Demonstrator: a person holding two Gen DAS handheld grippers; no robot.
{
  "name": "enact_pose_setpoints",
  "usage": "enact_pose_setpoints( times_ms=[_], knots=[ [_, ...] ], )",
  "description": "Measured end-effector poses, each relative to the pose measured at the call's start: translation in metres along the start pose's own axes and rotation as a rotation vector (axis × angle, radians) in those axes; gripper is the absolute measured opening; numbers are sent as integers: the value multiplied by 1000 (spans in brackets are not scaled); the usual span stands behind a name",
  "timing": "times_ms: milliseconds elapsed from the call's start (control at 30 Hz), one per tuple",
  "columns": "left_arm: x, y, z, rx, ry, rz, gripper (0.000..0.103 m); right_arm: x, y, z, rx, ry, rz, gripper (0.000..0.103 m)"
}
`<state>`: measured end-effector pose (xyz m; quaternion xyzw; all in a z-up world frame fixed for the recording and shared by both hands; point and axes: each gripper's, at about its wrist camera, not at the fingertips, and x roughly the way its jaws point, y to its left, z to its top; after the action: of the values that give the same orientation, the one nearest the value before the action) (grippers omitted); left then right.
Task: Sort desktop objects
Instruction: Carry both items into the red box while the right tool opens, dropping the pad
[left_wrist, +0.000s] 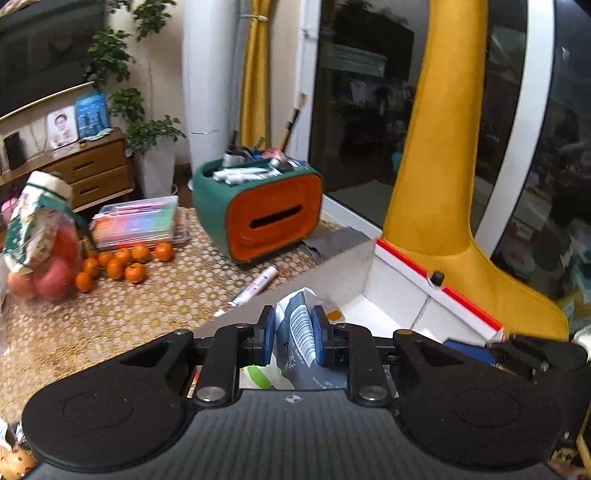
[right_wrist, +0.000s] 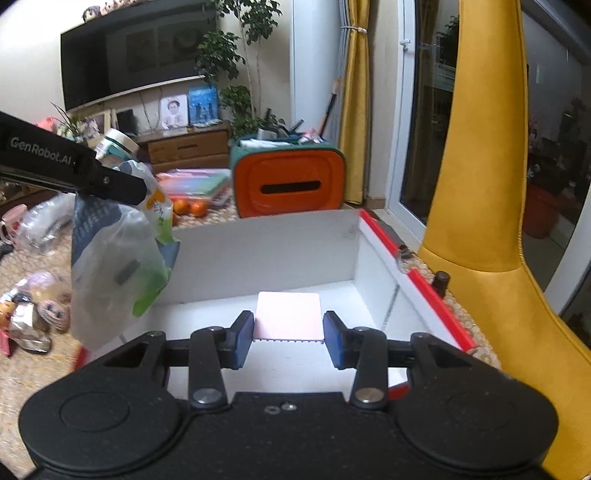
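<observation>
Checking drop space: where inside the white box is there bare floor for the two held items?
The white box has bare floor behind the pink card, up to the back wall and red-edged right wall. Crowded: the hanging plastic bag overlaps its left edge.

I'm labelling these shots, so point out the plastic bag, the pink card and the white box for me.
plastic bag (right_wrist: 110, 280): right wrist view, on its clear hanging body.
pink card (right_wrist: 289, 314): right wrist view, on the middle of its flat face.
white box (right_wrist: 266, 251): right wrist view, on its far inner wall.

Bag (left_wrist: 299, 332) bottom hidden behind claw.
</observation>
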<state>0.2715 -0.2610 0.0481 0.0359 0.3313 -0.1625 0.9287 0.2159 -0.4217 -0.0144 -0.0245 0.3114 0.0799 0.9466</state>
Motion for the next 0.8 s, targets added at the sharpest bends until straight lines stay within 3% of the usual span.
enact_pose_setpoints(
  times_ms=[200, 367, 800],
  knots=[
    [28, -15, -6, 47, 44, 1, 19, 17, -15, 0, -31, 37, -20, 40],
    [49, -22, -17, 103, 88, 8, 19, 29, -17, -1, -85, 99, 25, 40],
    [81, -19, -43, 116, 201, 2, 20, 43, -11, -8, -141, 157, 52, 40]
  ],
)
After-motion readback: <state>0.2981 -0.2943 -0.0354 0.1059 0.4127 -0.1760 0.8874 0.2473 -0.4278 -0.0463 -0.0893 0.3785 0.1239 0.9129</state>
